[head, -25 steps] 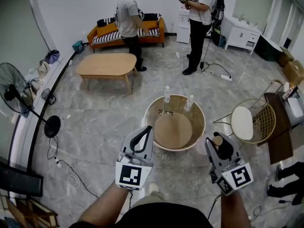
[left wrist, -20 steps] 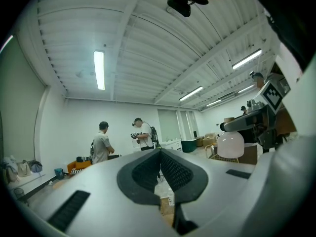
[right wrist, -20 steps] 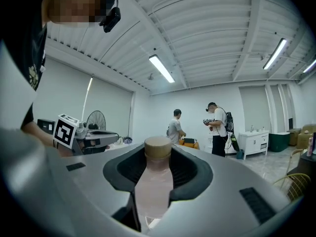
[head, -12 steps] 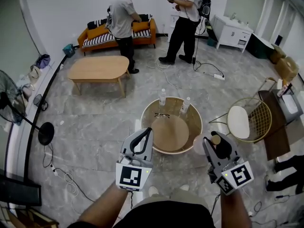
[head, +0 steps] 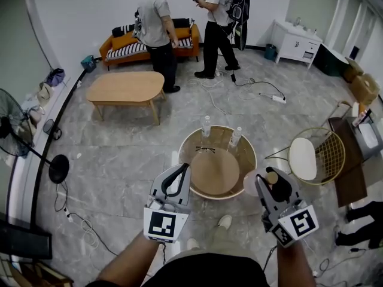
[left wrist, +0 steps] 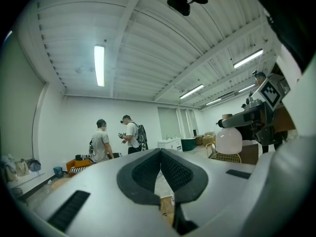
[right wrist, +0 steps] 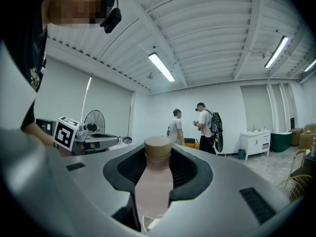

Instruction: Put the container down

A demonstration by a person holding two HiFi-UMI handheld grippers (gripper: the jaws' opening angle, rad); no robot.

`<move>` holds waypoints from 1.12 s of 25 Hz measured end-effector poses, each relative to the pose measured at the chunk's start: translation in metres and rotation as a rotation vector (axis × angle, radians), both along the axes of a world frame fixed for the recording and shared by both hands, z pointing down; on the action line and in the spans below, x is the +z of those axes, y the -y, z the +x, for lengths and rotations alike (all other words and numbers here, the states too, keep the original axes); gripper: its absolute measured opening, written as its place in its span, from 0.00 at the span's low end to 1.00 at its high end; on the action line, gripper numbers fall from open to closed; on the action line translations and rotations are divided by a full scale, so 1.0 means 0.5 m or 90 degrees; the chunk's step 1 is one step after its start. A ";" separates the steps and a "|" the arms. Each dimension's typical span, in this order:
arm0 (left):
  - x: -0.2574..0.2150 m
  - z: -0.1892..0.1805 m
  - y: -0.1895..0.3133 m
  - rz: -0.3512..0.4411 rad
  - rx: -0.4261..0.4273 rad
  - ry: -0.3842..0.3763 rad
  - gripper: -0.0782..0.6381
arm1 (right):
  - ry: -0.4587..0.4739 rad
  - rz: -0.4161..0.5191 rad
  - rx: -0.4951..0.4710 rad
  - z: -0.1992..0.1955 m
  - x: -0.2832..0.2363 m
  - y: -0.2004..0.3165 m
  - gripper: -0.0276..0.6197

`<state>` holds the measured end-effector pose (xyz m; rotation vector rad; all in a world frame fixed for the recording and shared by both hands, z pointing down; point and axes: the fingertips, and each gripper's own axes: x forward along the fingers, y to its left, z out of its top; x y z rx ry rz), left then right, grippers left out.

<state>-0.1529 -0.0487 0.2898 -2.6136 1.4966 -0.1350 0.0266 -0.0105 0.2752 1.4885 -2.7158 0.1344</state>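
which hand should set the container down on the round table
Right. The right tool is shut on the container, which the head view shows by the round table; the left tool is shut and empty.

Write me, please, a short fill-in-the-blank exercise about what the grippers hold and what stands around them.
The right gripper is shut on the container, while the left gripper is shut on ____.
On the round table stand ____ clear bottles.
The sofa near the two people is ____.
Missing words: nothing; two; orange.
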 end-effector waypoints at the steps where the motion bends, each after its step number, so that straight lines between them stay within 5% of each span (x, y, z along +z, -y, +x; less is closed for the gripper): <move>1: 0.002 0.001 0.006 -0.002 -0.005 -0.001 0.13 | -0.004 -0.001 -0.002 0.002 0.002 0.008 0.27; 12: 0.003 0.036 0.086 -0.007 -0.017 -0.002 0.13 | 0.011 0.019 -0.015 0.027 -0.014 0.099 0.27; 28: 0.049 0.096 0.177 -0.031 -0.019 0.001 0.13 | -0.015 -0.032 -0.008 0.097 0.050 0.181 0.27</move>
